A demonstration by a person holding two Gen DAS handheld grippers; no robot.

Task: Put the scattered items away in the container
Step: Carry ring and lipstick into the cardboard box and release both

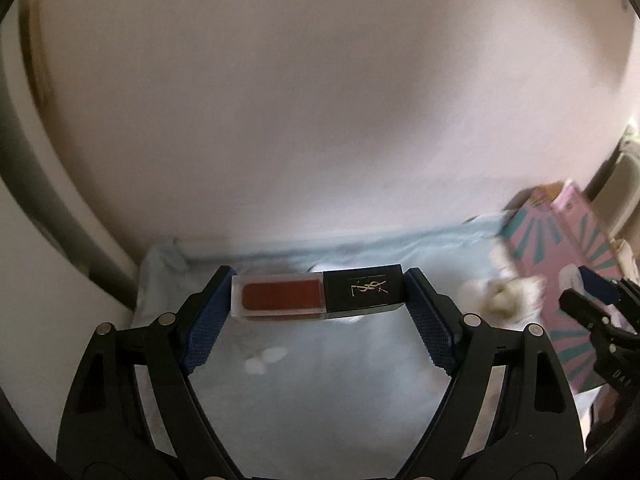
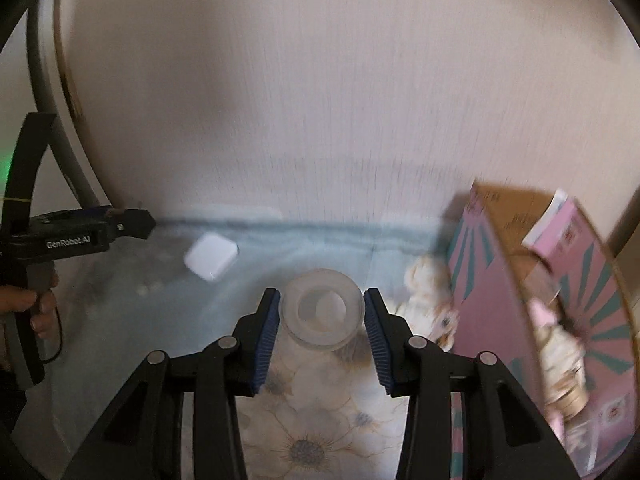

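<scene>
My left gripper [image 1: 318, 294] is shut on a red lip gloss tube with a black cap [image 1: 316, 294], held crosswise above the pale blue cloth [image 1: 320, 360]. My right gripper [image 2: 322, 316] is shut on a clear frosted round jar [image 2: 322, 312], held above the cloth. The pink and teal cardboard box [image 2: 532, 300], the container, stands open at the right and holds a few items; it also shows in the left wrist view [image 1: 560, 248]. A cream plush toy [image 2: 430, 292] lies against the box. A white square case [image 2: 211, 256] lies on the cloth at the left.
A pale wall [image 2: 320, 100] stands close behind the cloth. The cloth has a flower print [image 2: 308, 440] near me. The left gripper [image 2: 120, 226] and the hand holding it show at the left of the right wrist view. The right gripper [image 1: 592, 300] shows at the right of the left wrist view.
</scene>
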